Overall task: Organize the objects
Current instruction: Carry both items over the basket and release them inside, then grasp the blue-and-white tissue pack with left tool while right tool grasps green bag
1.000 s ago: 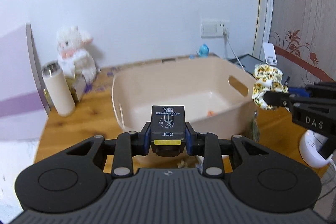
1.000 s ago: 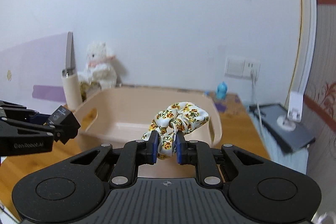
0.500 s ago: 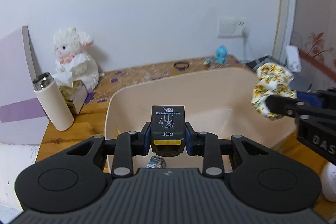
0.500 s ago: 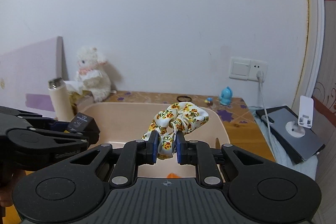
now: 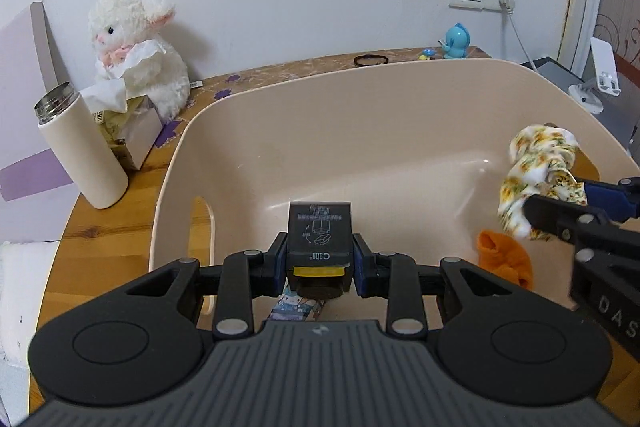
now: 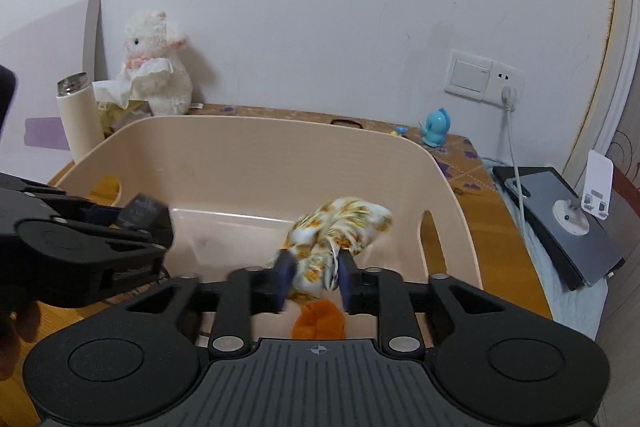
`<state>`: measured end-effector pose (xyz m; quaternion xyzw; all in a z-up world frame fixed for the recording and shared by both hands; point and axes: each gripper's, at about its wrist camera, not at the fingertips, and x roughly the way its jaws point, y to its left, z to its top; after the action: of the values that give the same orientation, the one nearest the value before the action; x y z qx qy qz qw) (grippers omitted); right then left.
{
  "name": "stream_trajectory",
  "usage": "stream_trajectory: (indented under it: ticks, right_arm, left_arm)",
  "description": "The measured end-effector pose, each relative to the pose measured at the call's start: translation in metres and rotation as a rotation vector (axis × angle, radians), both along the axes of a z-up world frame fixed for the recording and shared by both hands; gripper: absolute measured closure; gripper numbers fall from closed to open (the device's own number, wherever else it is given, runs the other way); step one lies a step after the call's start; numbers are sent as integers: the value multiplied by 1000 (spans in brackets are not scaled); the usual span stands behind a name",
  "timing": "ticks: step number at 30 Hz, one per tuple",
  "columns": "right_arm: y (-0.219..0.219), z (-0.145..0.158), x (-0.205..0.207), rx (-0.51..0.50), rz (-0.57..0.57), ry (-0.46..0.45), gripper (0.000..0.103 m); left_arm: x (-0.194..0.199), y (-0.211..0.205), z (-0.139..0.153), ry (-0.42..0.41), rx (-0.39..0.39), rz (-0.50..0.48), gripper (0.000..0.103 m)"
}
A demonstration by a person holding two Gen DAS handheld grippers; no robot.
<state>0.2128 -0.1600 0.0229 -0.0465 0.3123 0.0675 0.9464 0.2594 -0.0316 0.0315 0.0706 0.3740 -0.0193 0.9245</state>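
Observation:
A beige plastic bin (image 5: 360, 99) stands on the wooden table; it also shows in the right wrist view (image 6: 256, 147). My left gripper (image 5: 320, 259) is shut on a small black box (image 5: 320, 233) and holds it over the bin's left part. My right gripper (image 6: 314, 281) has its jaws parted over the bin's right part, with a floral scrunchie (image 6: 340, 231) loose between them; the scrunchie shows in the left wrist view too (image 5: 538, 173). An orange cloth item (image 5: 504, 263) and a cartoon-printed card (image 5: 296, 307) lie on the bin floor.
A white plush lamb (image 5: 140, 47), a tissue box (image 5: 132, 131) and a cream thermos (image 5: 82, 151) stand left of the bin. A blue toy (image 5: 456, 41) and a black hair tie (image 5: 370, 59) lie behind it. A tablet and phone stand (image 6: 568, 219) are at right.
Both grippers have moved forward and down over the bin. The right gripper's jaws have opened wider, and the scrunchie sits loose and blurred between them. The left gripper still holds the black box.

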Motion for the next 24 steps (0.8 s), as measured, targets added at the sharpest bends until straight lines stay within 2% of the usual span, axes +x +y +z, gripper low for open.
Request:
stream_trajectory:
  ticks: [2, 3, 4, 6, 9, 12, 14, 18, 24]
  right_arm:
    - [-6, 1, -5, 17, 1, -13, 60]
    - [-10, 3, -7, 25, 12, -18, 55]
    - [-13, 5, -10, 29, 9, -24, 54]
    - [-19, 12, -20, 27, 3, -44, 47]
    - [-30, 22, -36, 20, -6, -72, 35]
    - [-43, 28, -50, 14, -19, -77, 26]
    - [-50, 29, -59, 10, -23, -73, 24]
    - [-56, 20, -73, -36, -19, -45, 18]
    - [-63, -5, -84, -79, -21, 12, 17]
  left_arm:
    - [-5, 3, 2, -9, -15, -6, 67]
    - [-6, 4, 3, -8, -24, -4, 58]
    - [-9, 6, 6, -9, -33, 3, 43]
    - [-18, 6, 15, -39, -41, 11, 28]
    - [-35, 6, 27, -73, -34, 7, 27]
    - [-51, 6, 35, -80, -42, -2, 19]
    - [-62, 7, 39, -86, -53, -12, 15]
    - [-87, 11, 37, -132, -69, 6, 14]
    - [-110, 14, 36, -90, -106, -24, 14]
